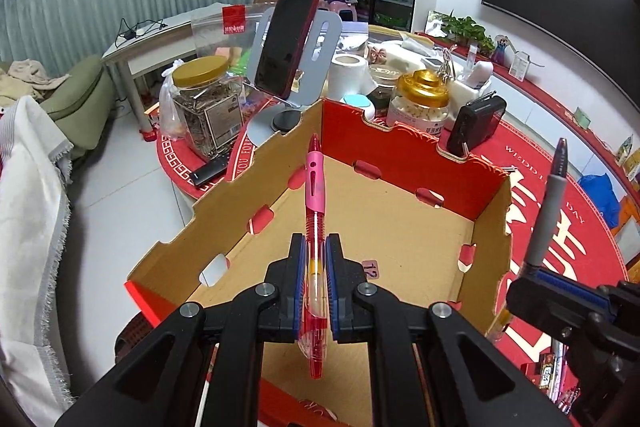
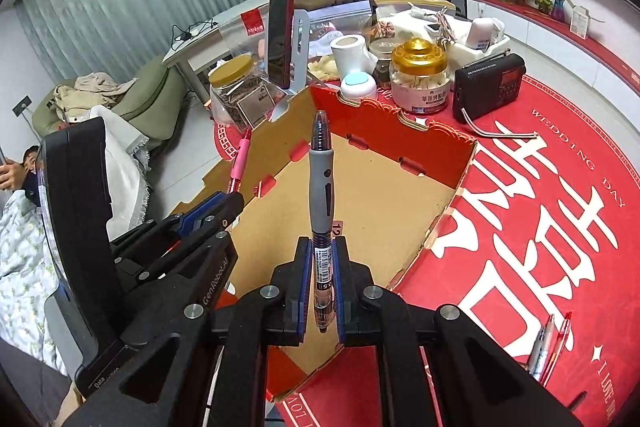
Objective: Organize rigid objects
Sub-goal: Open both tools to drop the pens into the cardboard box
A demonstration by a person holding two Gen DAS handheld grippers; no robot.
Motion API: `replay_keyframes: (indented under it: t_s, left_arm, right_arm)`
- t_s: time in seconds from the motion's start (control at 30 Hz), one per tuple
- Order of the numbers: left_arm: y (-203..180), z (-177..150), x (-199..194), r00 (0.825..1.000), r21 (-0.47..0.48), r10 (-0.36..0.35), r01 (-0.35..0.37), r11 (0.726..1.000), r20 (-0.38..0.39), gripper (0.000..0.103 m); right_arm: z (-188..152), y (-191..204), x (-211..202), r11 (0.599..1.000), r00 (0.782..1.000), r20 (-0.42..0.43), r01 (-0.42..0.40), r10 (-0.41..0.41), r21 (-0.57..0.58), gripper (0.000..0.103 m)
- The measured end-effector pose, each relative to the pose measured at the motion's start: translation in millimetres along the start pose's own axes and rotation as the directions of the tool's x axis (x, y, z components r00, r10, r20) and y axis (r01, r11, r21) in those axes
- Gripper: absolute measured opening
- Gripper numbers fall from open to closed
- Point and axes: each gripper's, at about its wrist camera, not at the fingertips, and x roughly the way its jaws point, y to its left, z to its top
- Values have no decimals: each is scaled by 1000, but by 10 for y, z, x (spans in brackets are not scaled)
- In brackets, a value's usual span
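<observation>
Two grippers (image 1: 314,291) (image 2: 321,291) each clamp one pen (image 1: 314,203) (image 2: 321,187) over one box (image 1: 380,227).

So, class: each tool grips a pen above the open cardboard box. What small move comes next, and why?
Probably lower the left tool and release its pink pen into the cardboard box: the pen is clamped above the bare floor, so a short drop suffices.

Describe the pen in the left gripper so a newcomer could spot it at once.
Find the open cardboard box on the red tablecloth. Above it the left gripper clamps a pen pointing away. Its pink grip and clear red barrel distinguish it from the right gripper's grey-gripped pen.
</observation>
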Motion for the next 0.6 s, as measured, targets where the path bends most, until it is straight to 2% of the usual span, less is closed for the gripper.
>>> replay_keyframes:
  t_s: [0.3, 0.5, 0.57, 0.6]
  left_arm:
    - [-74, 20, 217, 999, 18, -7, 8, 1000, -35, 10]
    - [-159, -33, 547, 991, 54, -7, 15, 998, -135, 12]
    - [-177, -49, 616, 989, 66, -6, 16, 998, -150, 29]
    - [-185, -58, 648, 987, 72, -3, 15, 997, -160, 54]
  right_arm:
    - [53, -82, 210, 1000, 999, -32, 23, -23, 18, 11]
    - [46, -176, 421, 997, 995, -70, 70, -68, 26, 11]
    - [33, -208, 467, 996, 994, -76, 84, -82, 24, 11]
    - [29, -221, 487, 996, 993, -82, 90, -88, 17, 12]
